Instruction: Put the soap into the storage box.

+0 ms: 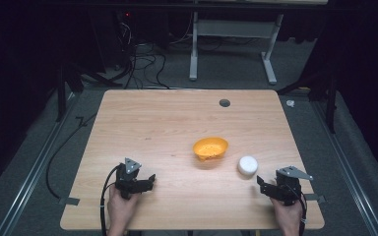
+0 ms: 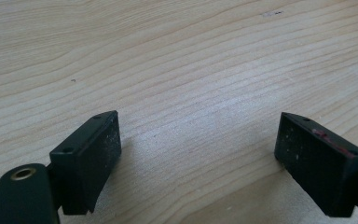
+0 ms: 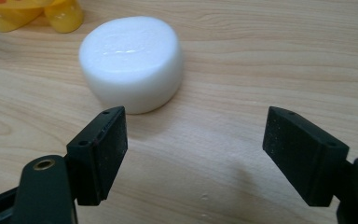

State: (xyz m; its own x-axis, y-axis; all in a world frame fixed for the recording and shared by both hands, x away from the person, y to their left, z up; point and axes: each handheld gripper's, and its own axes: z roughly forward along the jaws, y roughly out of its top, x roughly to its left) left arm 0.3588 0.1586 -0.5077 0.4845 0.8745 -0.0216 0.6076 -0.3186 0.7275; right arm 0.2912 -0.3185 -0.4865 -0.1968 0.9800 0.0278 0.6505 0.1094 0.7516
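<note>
An orange bowl [image 1: 210,147] sits right of the table's middle. A white round puck [image 1: 247,165] lies just to its right and nearer me. My right gripper [image 1: 262,183] rests low at the front right, open, with the white puck [image 3: 133,63] a short way ahead and left of its jaws; the orange bowl's edge [image 3: 32,14] is at that view's top left. My left gripper [image 1: 150,180] is held at the front left, open. Between its spread jaws in the left gripper view [image 2: 198,154] lies bare wood.
The wooden table [image 1: 147,123] has a dark cable hole [image 1: 224,103] near its far edge. Cables and a white desk frame [image 1: 231,44] lie on the floor beyond. Metal rails run along the floor on both sides.
</note>
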